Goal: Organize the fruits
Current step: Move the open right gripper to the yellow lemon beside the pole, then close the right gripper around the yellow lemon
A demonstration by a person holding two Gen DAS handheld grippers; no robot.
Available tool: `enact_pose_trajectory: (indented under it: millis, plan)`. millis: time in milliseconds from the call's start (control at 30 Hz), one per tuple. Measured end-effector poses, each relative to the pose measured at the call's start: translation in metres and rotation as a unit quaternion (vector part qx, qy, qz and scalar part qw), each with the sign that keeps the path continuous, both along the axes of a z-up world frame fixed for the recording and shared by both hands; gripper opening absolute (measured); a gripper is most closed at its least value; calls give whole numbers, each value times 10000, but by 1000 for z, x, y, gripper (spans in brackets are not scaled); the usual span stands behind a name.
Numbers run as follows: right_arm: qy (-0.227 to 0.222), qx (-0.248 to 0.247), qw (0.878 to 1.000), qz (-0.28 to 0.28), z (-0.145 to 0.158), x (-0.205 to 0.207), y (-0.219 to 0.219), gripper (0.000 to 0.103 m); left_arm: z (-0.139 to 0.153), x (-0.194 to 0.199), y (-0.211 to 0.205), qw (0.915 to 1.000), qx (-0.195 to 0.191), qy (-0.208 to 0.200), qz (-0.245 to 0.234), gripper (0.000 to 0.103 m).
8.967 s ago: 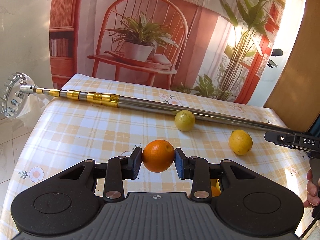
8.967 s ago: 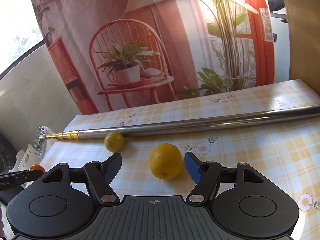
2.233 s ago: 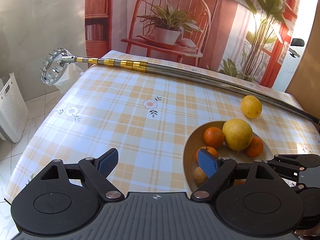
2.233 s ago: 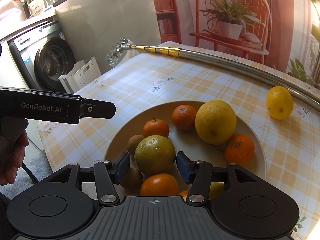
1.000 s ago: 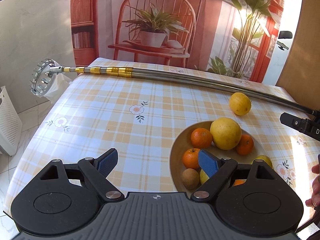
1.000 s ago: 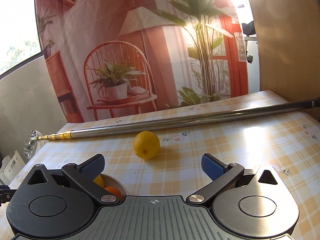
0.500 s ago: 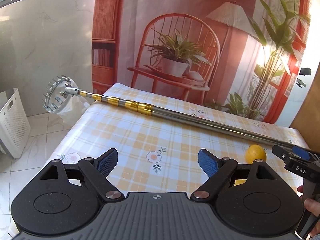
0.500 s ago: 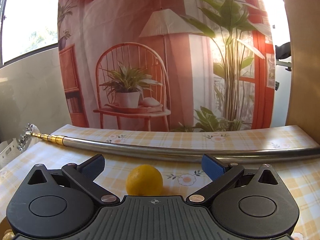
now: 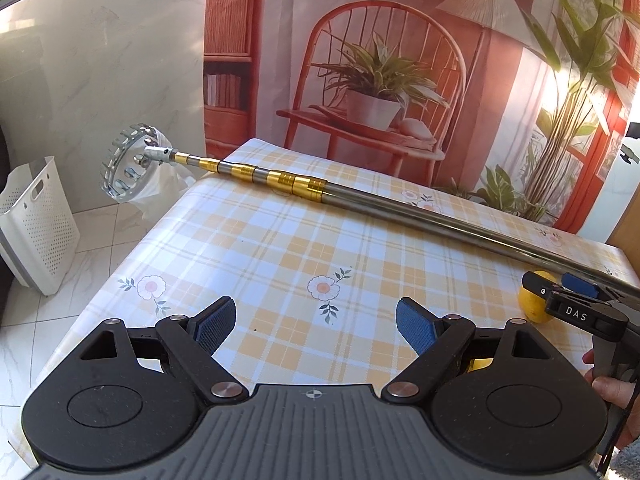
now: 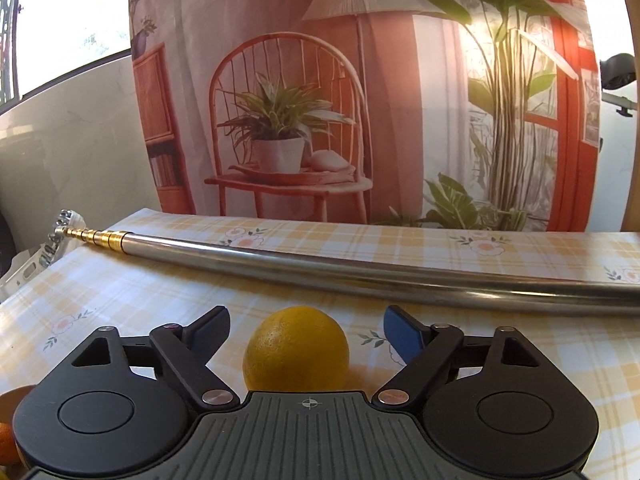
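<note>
— While the right gripper [image 10: 306, 330] is low over the checked tablecloth [image 10: 168, 292], what is the jaw condition?

— Jaws wide apart. The lemon [image 10: 296, 354] sits on the cloth between the two fingers, with clear space on each side; no pad touches it. The left wrist view shows the same gripper [image 9: 560, 286] at the far right edge, with the lemon [image 9: 534, 306] partly hidden behind its fingers.

— And the left gripper [image 9: 316, 322]?

— Jaws also wide, holding nothing. Only bare tablecloth [image 9: 280, 248] lies between its blue pads [image 9: 414, 322].

— Location of other items?

— A telescopic metal pole [image 10: 360, 270] lies across the table just beyond the lemon, apart from it. Its gold-banded sections and toothed ring head [image 9: 128, 168] overhang the far left table edge. A white perforated basket [image 9: 36, 220] stands on the floor at left. Orange fruit [image 10: 8, 440] shows at the near left corner of the right wrist view, mostly cut off.

— Operator?

— Part of a hand [image 9: 612, 384] grips the right gripper's handle.
</note>
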State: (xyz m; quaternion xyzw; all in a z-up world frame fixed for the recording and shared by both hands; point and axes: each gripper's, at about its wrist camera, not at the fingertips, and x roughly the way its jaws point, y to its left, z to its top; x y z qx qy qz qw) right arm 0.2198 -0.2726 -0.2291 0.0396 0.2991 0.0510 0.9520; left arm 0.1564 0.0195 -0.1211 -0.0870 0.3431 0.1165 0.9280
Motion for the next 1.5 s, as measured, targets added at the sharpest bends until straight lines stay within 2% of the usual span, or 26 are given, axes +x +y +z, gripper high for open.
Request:
enact_pose_trajectory:
  millis: [233,400,533,733,867,1200,1500]
  plan:
    - [286,530,9980,166,-6,1,-11,71,-13,6,-11,9997,-3,200,-114,89]
    - [294,469,9985,39,-7,0,-11,61,-20,7,-15,9992,44,330,-201,89]
    - [229,532,9983,65,-6,-2,-13,60,-21,6,-13,9992,41,353,-179,89]
    - [397,441,9981,150,-9,2,-9,59,-20,5,-11,9993,22,348,-129,89]
    - [427,420,9981,143,-9,2,-8,51,-20,5,-11,9993,23,345,-129,89]
    - [441,325,9984,143,-9,2,-6,51,-20,3,-14,9993,50,339,-165,89]
    - [191,589,9980,-86,-5,-8,-18,51,-19,-4,-19,9991,64,326,-276,89]
